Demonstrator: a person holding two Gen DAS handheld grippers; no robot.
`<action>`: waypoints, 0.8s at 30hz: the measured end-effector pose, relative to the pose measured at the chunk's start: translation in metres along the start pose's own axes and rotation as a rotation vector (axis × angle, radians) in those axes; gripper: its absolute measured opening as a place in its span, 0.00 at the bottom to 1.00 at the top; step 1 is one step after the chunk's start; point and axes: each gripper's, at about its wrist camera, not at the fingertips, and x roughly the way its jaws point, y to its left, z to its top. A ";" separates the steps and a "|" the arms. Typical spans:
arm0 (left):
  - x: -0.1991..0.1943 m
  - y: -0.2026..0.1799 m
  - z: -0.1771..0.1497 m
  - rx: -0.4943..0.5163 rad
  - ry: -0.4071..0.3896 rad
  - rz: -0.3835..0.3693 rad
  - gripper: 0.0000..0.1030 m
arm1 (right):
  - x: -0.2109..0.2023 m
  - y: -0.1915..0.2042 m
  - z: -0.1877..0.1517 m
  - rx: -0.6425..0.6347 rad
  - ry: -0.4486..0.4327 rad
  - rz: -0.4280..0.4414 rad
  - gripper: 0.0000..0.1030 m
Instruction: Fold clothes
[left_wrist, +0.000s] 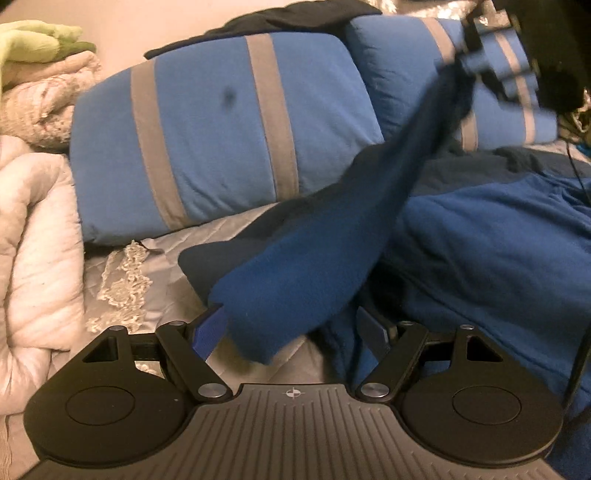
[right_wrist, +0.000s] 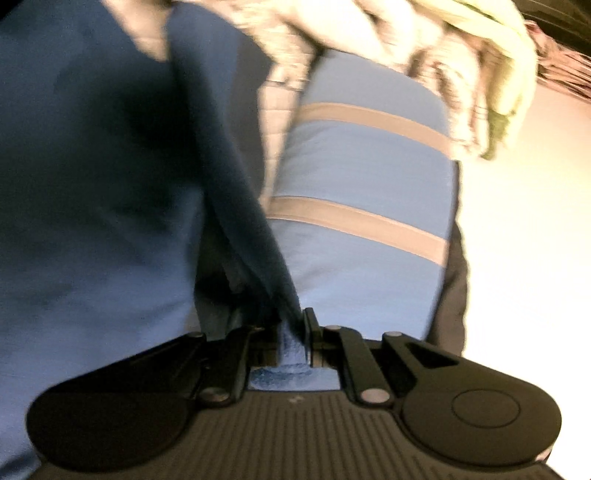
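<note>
Right gripper (right_wrist: 293, 332) pinches soft blue fleece garment (left_wrist: 295, 280), a stretched band rising before the plump grey-striped pillow (left_wrist: 221, 133). Left gripper (left_wrist: 295, 325) gapes wide; its fold drapes between, ungripped.

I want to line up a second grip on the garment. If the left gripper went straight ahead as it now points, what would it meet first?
Most likely the blue garment: its hanging end lies between the left gripper's open jaws, untouched as far as I can tell. The striped pillow lies beyond, though depth is unclear.
</note>
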 end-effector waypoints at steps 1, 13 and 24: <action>0.004 -0.002 0.001 0.002 0.005 0.003 0.74 | -0.001 -0.010 0.000 0.014 0.000 -0.012 0.23; 0.022 0.036 0.042 -0.157 -0.030 0.134 0.74 | -0.004 -0.095 -0.016 0.182 0.037 -0.152 0.23; 0.023 0.042 0.054 -0.231 -0.041 0.037 0.75 | 0.018 -0.115 -0.029 0.193 0.104 -0.239 0.23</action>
